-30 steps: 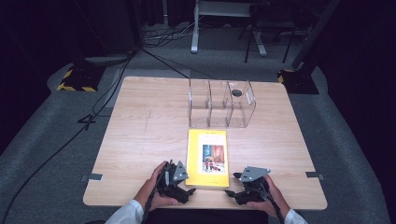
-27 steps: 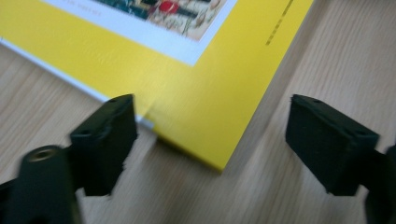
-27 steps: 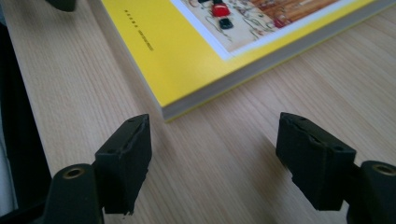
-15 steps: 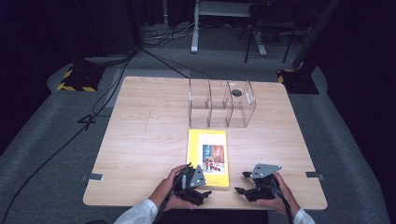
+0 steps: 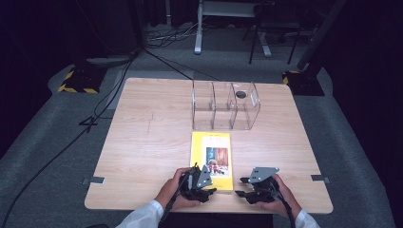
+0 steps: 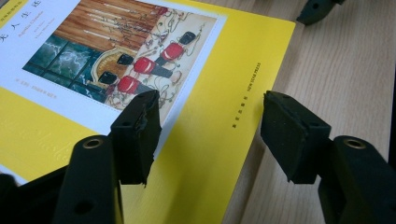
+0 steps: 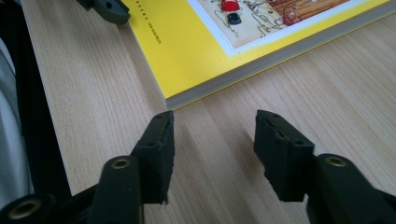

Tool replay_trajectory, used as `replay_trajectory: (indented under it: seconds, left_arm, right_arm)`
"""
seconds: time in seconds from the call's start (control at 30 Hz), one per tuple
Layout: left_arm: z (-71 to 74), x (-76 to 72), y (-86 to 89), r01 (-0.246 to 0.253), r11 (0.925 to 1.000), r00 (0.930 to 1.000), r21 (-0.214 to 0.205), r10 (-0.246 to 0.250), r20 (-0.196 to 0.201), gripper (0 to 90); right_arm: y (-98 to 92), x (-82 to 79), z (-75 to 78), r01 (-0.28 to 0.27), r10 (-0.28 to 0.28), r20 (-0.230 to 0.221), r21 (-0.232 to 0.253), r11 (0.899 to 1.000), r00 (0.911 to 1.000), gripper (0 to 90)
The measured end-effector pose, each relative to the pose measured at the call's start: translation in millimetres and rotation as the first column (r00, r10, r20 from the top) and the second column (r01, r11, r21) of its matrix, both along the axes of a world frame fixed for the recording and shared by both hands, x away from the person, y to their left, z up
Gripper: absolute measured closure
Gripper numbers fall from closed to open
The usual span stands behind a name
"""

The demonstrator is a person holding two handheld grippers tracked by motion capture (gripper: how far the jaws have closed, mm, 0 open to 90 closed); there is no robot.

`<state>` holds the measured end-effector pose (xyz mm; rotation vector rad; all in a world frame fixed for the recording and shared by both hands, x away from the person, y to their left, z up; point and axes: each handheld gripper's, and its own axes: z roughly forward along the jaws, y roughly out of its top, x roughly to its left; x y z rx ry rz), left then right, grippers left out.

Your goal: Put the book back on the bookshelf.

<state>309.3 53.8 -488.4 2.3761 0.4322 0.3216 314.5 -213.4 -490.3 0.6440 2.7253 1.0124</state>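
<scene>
The yellow book (image 5: 211, 154) lies flat on the pale wood-grain tabletop (image 5: 142, 142), its long axis running from the person's edge toward the clear plastic organizer (image 5: 225, 105) just beyond it. Its glossy cover carries a white-bordered picture of red-coated figures; the paper page edges show along one side in the right gripper view.

The left hand-held gripper (image 5: 207, 192) sits at the book's near left corner — its jaws have just been closing yet stand apart, one above the cover and one past the book's edge, neither pressing it. The right hand-held gripper (image 5: 241, 187) hangs just off the near right corner, jaws also just closing, apart over bare wood.

Grey carpet and cables surround the tabletop — the room beyond is dark.
</scene>
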Motion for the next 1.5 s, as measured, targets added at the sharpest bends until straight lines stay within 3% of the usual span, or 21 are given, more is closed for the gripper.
replay_trajectory:
  seconds: [0.1, 0.17, 0.27, 0.47, 0.6, 0.83, 0.9, 0.97, 1.17, 1.3, 1.37, 1.43, 1.5]
  left_arm:
    - [0.6, 1.0, 6.2, 0.027, 0.9996, 0.9996, 0.005, -0.027, 0.006, 42.0]
    - [0.4, 2.3, 13.5, 0.025, 0.9996, 0.9996, -0.013, -0.025, -0.013, 43.2]
    - [0.4, 3.2, 20.5, 0.025, 0.9996, 0.9996, -0.015, -0.026, -0.014, 43.7]
    - [0.1, 3.7, 27.8, 0.044, 0.999, 0.999, -0.002, -0.044, 0.004, 43.8]
    - [1.1, 4.7, 32.4, 0.049, 0.9988, 0.9988, 0.001, -0.049, -0.008, 44.8]
    - [0.1, 9.0, 44.0, 0.034, 0.9984, 0.9985, -0.045, -0.036, -0.041, 45.2]
    - [-0.4, 10.7, 46.9, 0.034, 0.9975, 0.9979, -0.062, -0.037, -0.053, 45.2]
    - [-0.1, 10.8, 46.5, 0.04, 0.9978, 0.9979, -0.053, -0.042, -0.049, 45.2]
    - [0.0, 10.6, 46.4, 0.047, 0.9977, 0.9979, -0.048, -0.049, -0.043, 45.3]
    - [-0.2, 8.5, 45.7, 0.025, 0.9989, 0.9992, -0.04, -0.026, -0.032, 44.8]
    - [-1.0, 7.6, 42.4, -0.004, 0.9994, 0.9992, -0.035, 0.003, -0.039, 33.2]
    - [-1.1, 5.6, 37.5, -0.019, 0.9991, 0.999, -0.038, 0.018, -0.04, 25.7]
    - [-1.6, 4.1, 31.1, -0.023, 0.9992, 0.9992, -0.032, 0.022, -0.033, 20.7]
  right_arm:
    - [4.4, 7.5, 5.2, -0.025, 0.024, -0.037, -0.045, 0.999, 0.999, 53.0]
    - [9.4, 13.3, 8.3, -0.056, 0.052, -0.047, -0.087, 0.995, 0.9975, 55.4]
    - [19.3, 21.7, 10.6, -0.079, 0.072, -0.063, -0.114, 0.99, 0.9954, 56.4]
    - [32.8, 35.2, 18.3, -0.152, 0.13, -0.114, -0.221, 0.963, 0.985, 62.7]
    - [40.7, 43.4, 22.0, -0.179, 0.144, -0.142, -0.284, 0.942, 0.9794, 65.2]
    - [42.1, 49.7, 21.0, -0.182, 0.151, -0.133, -0.26, 0.948, 0.9795, 66.6]
    - [41.4, 50.9, 19.2, -0.182, 0.158, -0.12, -0.228, 0.957, 0.9801, 69.5]
    - [41.9, 51.4, 18.1, -0.172, 0.15, -0.116, -0.203, 0.964, 0.9818, 72.4]
    - [38.1, 52.1, 16.0, -0.174, 0.157, -0.114, -0.159, 0.972, 0.9811, 72.6]
    - [33.0, 53.2, 14.7, -0.164, 0.153, -0.113, -0.097, 0.982, 0.9818, 72.0]
    - [31.8, 52.8, 16.4, -0.154, 0.146, -0.109, -0.067, 0.986, 0.9832, 72.1]
    - [29.9, 53.0, 19.8, -0.139, 0.137, -0.112, -0.016, 0.99, 0.9842, 72.5]
    - [30.4, 52.3, 22.2, -0.134, 0.134, -0.094, 0.005, 0.991, 0.9866, 72.2]
